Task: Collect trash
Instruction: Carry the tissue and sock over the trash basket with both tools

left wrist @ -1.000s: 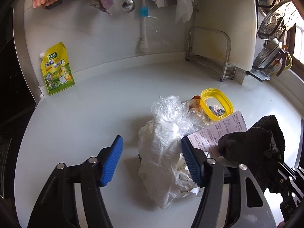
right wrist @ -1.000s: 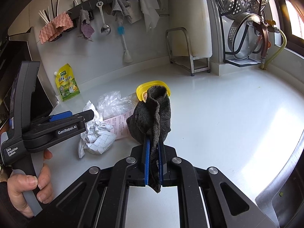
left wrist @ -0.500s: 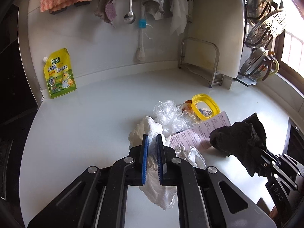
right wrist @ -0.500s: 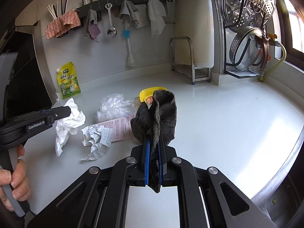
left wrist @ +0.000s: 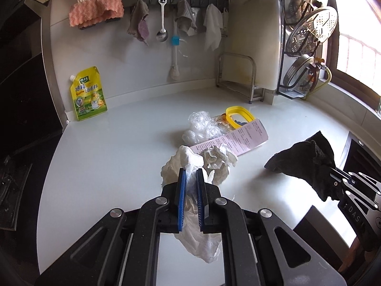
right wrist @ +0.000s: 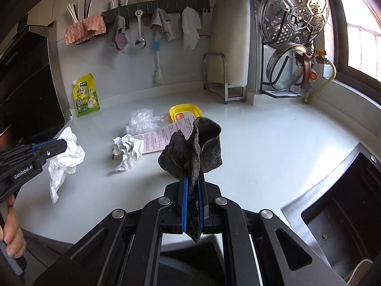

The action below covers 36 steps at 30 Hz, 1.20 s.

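Note:
My left gripper (left wrist: pixel 190 174) is shut on a crumpled white tissue (left wrist: pixel 183 164) and holds it lifted above the white counter (left wrist: pixel 114 147); the tissue also shows in the right wrist view (right wrist: pixel 64 159). My right gripper (right wrist: pixel 192 178) is shut on a dark grey cloth (right wrist: pixel 195 145), held above the counter's front edge; the cloth also shows in the left wrist view (left wrist: pixel 307 159). On the counter lie a crumpled white paper (left wrist: pixel 219 159), a pink printed slip (left wrist: pixel 238 138), a clear plastic wrap (left wrist: pixel 202 128) and a yellow lid (left wrist: pixel 238 116).
A yellow seasoning pouch (left wrist: pixel 88 95) leans on the back wall. A rail with cloths, a spoon and a brush (left wrist: pixel 166 23) hangs above. A cutting board on a metal stand (left wrist: pixel 252 66) and a steamer rack (right wrist: pixel 290 31) stand at the right. A dark sink (right wrist: pixel 345 214) lies right front.
My left gripper closed on the white tissue and lifted it back and away from the pile, uncovering the crumpled paper. My right gripper drew back with the cloth.

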Tool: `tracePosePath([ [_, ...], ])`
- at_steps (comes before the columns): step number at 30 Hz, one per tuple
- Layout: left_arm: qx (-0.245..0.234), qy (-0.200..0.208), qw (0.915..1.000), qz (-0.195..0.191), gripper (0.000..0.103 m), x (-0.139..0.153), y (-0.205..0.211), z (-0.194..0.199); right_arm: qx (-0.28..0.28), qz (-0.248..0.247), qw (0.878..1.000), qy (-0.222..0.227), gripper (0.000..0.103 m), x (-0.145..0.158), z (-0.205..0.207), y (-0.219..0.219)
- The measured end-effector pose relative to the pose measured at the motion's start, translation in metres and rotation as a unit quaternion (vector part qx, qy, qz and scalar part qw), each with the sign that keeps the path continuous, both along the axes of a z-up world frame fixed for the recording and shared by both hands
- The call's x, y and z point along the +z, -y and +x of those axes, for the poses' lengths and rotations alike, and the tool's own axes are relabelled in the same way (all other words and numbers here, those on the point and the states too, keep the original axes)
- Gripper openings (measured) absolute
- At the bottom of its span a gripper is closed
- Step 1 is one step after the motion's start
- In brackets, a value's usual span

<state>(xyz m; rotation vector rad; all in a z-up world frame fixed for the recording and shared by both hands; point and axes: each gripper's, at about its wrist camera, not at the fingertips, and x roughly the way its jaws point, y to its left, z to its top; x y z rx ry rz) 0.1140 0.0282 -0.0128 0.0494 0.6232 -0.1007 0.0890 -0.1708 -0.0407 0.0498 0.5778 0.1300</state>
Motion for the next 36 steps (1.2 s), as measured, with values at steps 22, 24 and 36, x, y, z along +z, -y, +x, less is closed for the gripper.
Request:
tracePosePath([
  [22,-0.063,-0.016,0.9977,-0.018,0.009,-0.020,0.023,-0.125,-0.024,0.034,0.999,0.001,0.007,0.003,-0.159,-0.005],
  [24,-0.062,-0.020,0.9976,-0.020,0.009,-0.024,0.025,-0.133,-0.025,0.035,0.999,-0.006,0.007,-0.002,-0.169,-0.006],
  [36,-0.062,-0.067,0.9958,-0.011,0.009,-0.056,0.032,-0.151,-0.033,0.038,0.998,-0.037,0.007,-0.037,-0.193,-0.004],
])
